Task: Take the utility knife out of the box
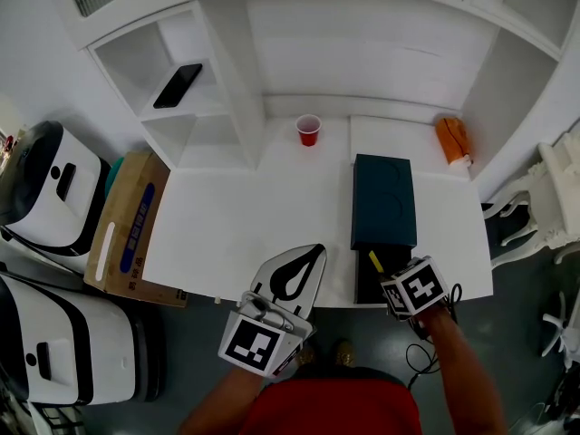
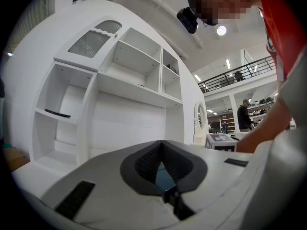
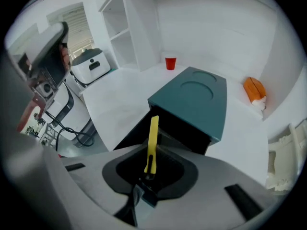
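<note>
Though the head view shows the utility knife (image 1: 374,261) at six o'clock of the box (image 1: 383,198), it looks nearly out. Left gripper view: the left gripper (image 2: 162,164) has its jaws together, empty. Right gripper view: the right gripper (image 3: 148,170) is clamped on the knife; what is left is carrying it clear.

The utility knife (image 3: 152,138) is yellow, the box (image 1: 384,198) dark teal, the cup (image 1: 309,130) red, the table (image 1: 236,216) white.

Mock home set inside industrial hall: white shelf unit (image 2: 120,80), white table (image 1: 245,216); mezzanine railing (image 2: 249,71), ceiling strip lights (image 2: 228,63) behind.
</note>
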Motion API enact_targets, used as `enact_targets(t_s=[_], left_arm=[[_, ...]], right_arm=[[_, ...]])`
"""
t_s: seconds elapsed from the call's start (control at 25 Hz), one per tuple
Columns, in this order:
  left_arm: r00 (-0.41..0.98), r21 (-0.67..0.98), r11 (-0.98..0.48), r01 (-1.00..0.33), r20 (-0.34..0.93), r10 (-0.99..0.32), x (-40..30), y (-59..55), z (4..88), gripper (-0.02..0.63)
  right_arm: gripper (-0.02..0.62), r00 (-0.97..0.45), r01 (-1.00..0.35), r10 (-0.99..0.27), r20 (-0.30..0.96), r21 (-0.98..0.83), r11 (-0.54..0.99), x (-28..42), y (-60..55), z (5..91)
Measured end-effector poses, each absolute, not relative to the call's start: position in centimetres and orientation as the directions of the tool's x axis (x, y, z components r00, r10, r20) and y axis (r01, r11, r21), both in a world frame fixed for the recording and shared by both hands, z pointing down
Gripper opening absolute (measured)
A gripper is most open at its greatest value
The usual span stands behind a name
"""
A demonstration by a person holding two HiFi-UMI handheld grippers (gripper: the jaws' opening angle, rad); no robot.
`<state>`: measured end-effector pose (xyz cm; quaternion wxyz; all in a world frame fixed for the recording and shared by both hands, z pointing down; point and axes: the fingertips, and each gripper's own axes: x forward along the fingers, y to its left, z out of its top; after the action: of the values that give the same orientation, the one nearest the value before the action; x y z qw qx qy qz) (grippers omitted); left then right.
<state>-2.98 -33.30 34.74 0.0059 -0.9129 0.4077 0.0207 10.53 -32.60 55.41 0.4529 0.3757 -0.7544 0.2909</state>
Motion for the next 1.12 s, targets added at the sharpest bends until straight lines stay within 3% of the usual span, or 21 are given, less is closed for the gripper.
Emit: enact_targets(t_s=[0.24,0.4,0.52,0.76,1.12], left_arm=[[0.683,-0.006,-0.683,-0.730,-0.039,-0.729,-2.0,-32.6,34.7,0.008],[0.698,0.006,-0.698,-0.716,0.001,-0.716,-1.0,-31.8,34.8,0.008],[0.700,-0.019,-0.700,-0.714,-0.044,-0.713,-0.5,-31.6,34.0,0.006],[0.716,-0.010,-0.715,-0.699,-0.022,-0.698,0.4,-30.2,33.1,0.008],[0.736,-0.041,-0.735,-0.677,-0.027,-0.677,0.8,-27.7,31.4,0.008]], right_arm=[[0.075,-0.468,-0.822,-0.462,0.754,-0.179,0.540,10.3,-31.6,50.1],[0.075,-0.562,-0.807,-0.588,0.582,-0.227,0.546,9.9,-31.1,45.4],[0.076,-0.604,-0.794,-0.667,0.435,-0.257,0.551,9.8,-30.6,41.5],[0.077,-0.642,-0.763,-0.751,0.155,-0.228,0.605,9.8,-29.1,34.3],[0.077,-0.589,-0.784,-0.796,-0.140,-0.141,0.605,11.3,-26.4,28.8]])
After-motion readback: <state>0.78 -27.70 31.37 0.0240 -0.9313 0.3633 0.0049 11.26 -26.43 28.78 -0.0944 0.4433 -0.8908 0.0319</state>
